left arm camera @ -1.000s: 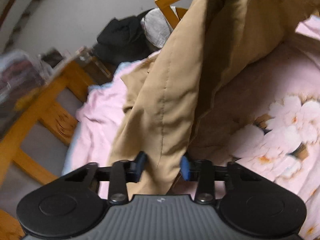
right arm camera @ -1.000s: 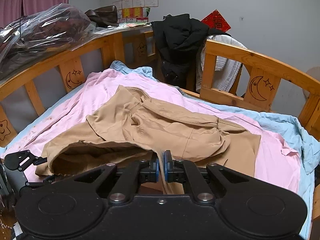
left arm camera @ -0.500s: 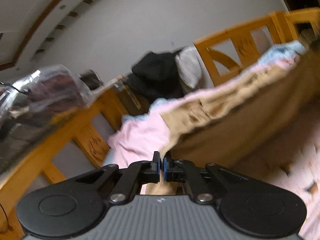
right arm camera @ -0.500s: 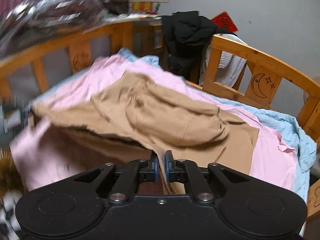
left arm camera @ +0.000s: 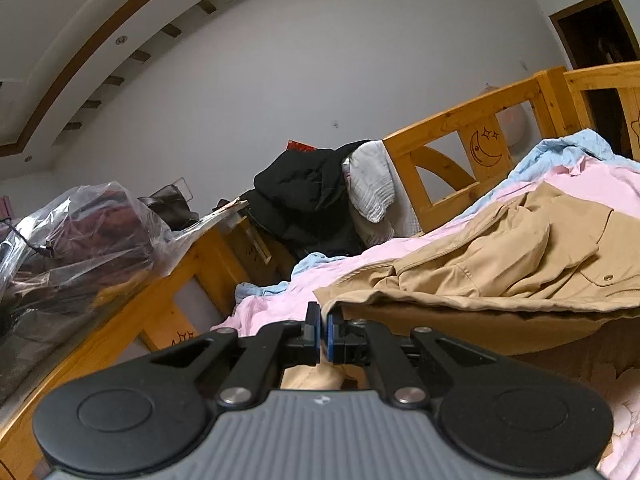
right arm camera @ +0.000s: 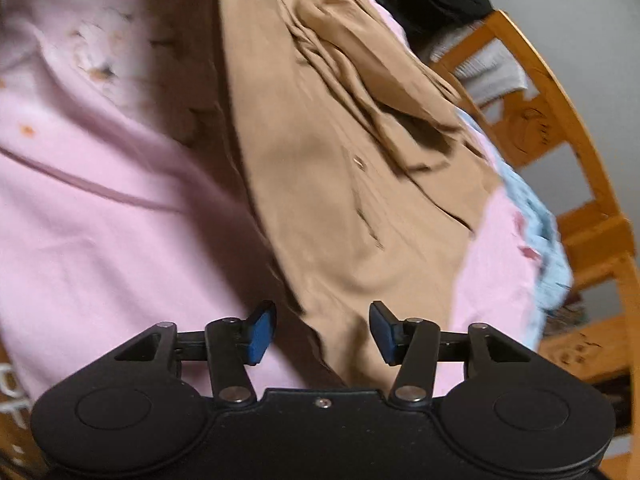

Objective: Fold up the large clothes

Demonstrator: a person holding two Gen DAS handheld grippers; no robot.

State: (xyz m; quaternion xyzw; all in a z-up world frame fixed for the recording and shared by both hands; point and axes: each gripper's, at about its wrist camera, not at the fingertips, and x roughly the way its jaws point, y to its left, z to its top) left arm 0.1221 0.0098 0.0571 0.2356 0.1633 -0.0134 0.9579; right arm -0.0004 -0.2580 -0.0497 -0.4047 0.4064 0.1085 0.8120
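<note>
Left gripper (left arm camera: 323, 334) pinches the tan jacket's (left arm camera: 520, 264) hem; right gripper (right arm camera: 322, 330), jaws just opening, releases it on the pink quilt (right arm camera: 100, 240), fold seemingly half-made

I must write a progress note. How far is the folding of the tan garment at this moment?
Done: one part of the tan garment already lies doubled over on the pink sheet. In hand: the left gripper is shut on a lifted edge, while the right gripper has just been opening, pads clear of the cloth between them. Left: laying that edge down and the remaining folds; it is still loose and rumpled.
</note>
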